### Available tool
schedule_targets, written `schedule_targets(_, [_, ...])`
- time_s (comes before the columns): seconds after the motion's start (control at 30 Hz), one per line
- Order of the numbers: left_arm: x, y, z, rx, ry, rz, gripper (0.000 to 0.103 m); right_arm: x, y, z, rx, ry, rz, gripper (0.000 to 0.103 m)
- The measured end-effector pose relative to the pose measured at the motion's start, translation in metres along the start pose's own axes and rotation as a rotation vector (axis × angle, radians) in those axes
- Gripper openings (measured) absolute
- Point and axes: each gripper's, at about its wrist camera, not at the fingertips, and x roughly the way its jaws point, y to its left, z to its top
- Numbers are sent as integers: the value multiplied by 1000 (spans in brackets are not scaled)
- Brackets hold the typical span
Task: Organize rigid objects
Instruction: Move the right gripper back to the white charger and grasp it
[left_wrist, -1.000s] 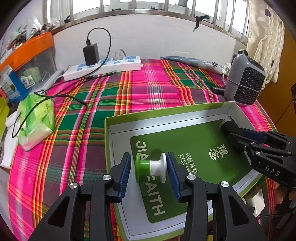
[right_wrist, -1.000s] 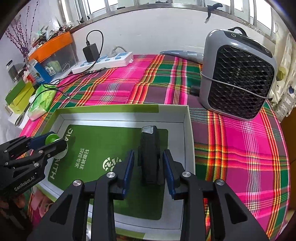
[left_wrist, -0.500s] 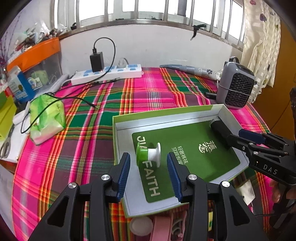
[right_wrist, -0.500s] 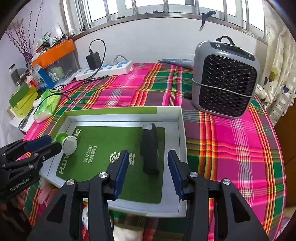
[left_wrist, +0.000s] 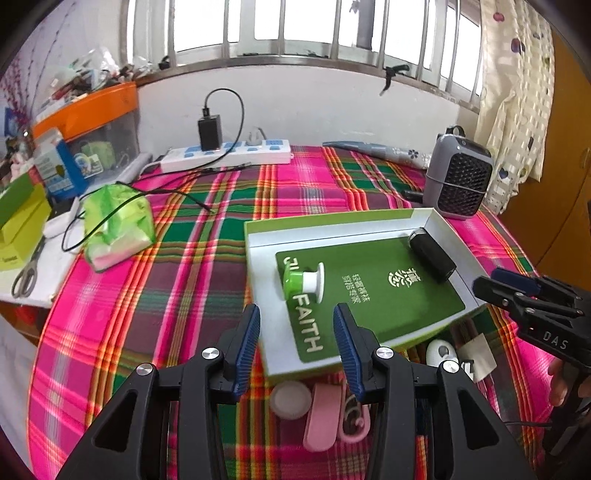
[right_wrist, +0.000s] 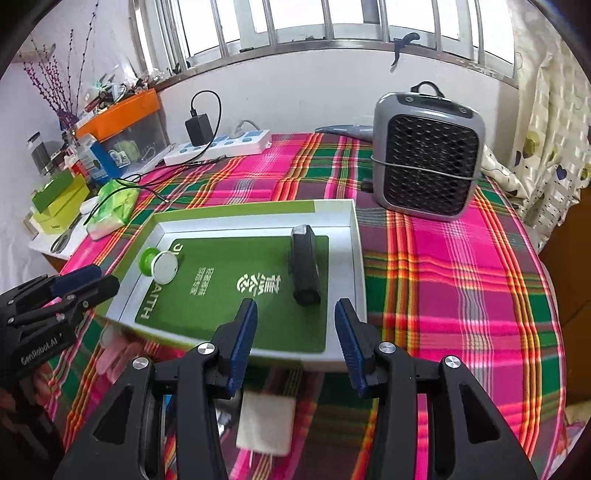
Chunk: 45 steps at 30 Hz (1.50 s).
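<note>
Both grippers stand released and empty. The green-capped spool (left_wrist: 303, 283) lies on its side in the white tray (left_wrist: 255, 236), ahead of the left gripper (left_wrist: 296, 345). The black case (right_wrist: 303, 268) lies lengthwise ahead of the right gripper (right_wrist: 295, 341). Loose pink clips (left_wrist: 325, 413) on the plaid counter sit nearer the left jaws.

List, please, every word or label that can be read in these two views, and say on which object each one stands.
"FAITH": green card in the white tray, white letters.
"JI...": same card, partly behind the green-and-white spool.
Chinese logo and small lines: mid-card, too small to read.
"DAS": right tongs, on the black body.
"GenRobot.AI": left tongs, on the black body.
Blue box: print too blurred.
</note>
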Motion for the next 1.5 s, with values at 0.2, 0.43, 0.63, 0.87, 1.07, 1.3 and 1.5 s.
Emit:
schedule_targets(0.2, [-15,10,-14,-32,-12,-13,41,-18,-6,-17,31,-17,1,45])
schedule_targets(0.43, [-30,19,-30,-61,-21,-34,41,-24,-5,-35,54,-11,16,52])
schedule_targets(0.63, [-33,26,-46,-82,-7,-32,41,-25,-3,-50,57,7,23,52])
schedule_targets(0.87, [-33,30,-57,-97,14,-44,41,-24,-1,-59,60,18,45,52])
schedule_targets(1.07, [-33,30,-60,-97,17,-54,41,-20,6,-61,38,28,39,52])
schedule_targets(1.3, [-31,30,-64,-99,24,-65,41,-10,11,-63,10,58,8,52])
schedule_targets(1.5, [-28,30,-64,-95,32,-73,41,-4,10,-61,7,76,-31,52])
